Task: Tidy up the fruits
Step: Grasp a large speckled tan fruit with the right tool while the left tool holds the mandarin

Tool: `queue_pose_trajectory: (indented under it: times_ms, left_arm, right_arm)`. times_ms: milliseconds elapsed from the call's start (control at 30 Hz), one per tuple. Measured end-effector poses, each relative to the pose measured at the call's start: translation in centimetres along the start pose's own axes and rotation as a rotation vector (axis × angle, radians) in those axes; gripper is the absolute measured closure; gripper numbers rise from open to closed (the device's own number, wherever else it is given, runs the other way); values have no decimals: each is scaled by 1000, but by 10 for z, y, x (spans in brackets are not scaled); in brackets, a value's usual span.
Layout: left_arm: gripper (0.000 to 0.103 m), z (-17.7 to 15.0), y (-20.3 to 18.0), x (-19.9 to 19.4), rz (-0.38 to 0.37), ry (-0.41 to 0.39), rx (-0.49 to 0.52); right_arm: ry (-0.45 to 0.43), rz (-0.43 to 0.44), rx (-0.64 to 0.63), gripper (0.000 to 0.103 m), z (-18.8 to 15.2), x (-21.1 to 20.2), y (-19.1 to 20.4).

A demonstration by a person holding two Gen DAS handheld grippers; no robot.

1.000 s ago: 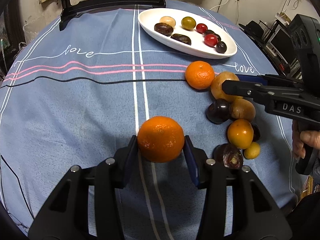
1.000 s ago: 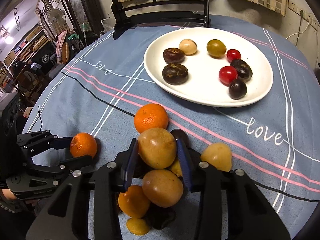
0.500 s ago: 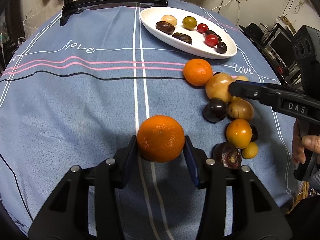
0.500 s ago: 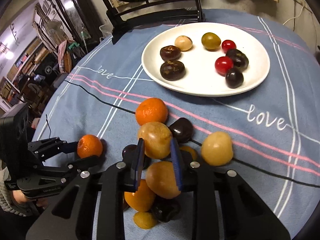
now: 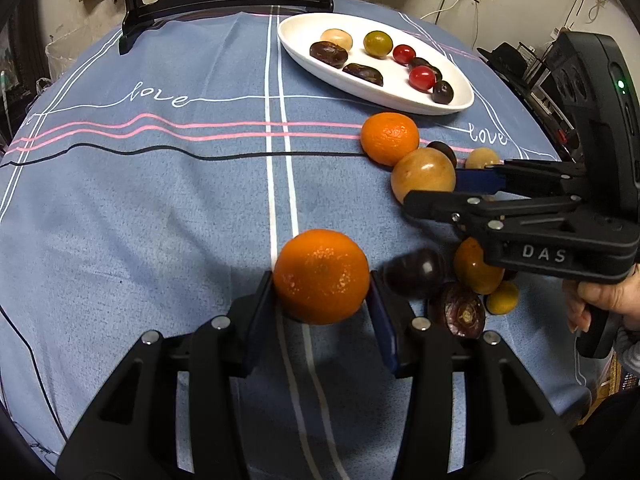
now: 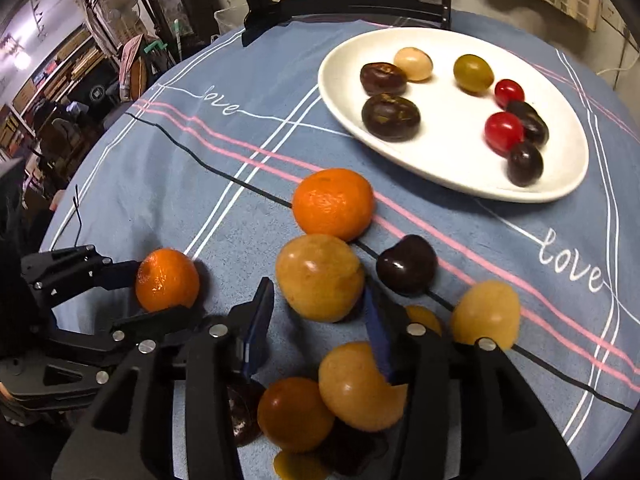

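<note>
Eight small fruits on white plate [image 6: 448, 168]; two red, four dark.

the right gripper [image 6: 316, 312] points down at a heap of fruit on the blue cloth [image 6: 160, 168], its jaws opening around a tan fruit [image 6: 320, 276] without clearly pressing it. just beyond lies an orange [image 6: 333, 203], and a dark fruit [image 6: 406, 264] sits to the right. to the left, the left gripper [image 6: 132, 292] clamps a small orange [image 6: 167, 280]. farther off, a white plate [image 6: 440, 160] holds small dark, red and yellowish fruits.
</note>
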State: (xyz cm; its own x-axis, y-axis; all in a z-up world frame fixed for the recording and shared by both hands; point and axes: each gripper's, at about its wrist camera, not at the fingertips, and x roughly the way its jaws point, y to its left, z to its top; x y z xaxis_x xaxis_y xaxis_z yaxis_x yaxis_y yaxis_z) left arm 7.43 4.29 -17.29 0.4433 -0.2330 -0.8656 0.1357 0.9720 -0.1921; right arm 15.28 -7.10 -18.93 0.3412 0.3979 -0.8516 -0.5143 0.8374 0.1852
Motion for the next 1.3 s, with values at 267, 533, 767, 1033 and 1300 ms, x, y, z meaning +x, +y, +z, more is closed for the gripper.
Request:
queue_pose_trajectory:
  times_ms: [267, 533, 767, 1033, 1300]
  left_arm:
    - [57, 0, 3, 2, -21, -4, -17]
    - [57, -1, 5, -7, -15, -23, -25]
    - [57, -3, 8, -11, -8, -27, -38]
    - [57, -5, 11, -8, 1, -11, -37]
    - [57, -2, 12, -9, -3, -22, -41]
  right_arm:
    - [-33, 48, 41, 69, -3, -9, -5]
    - [-43, 94, 90, 72, -4, -13, -6]
    - [-36, 109, 76, 73, -2, -13, 0]
    - [-30, 67, -5, 68, 9, 1, 19]
    - [-45, 119, 37, 73, 9, -6, 12]
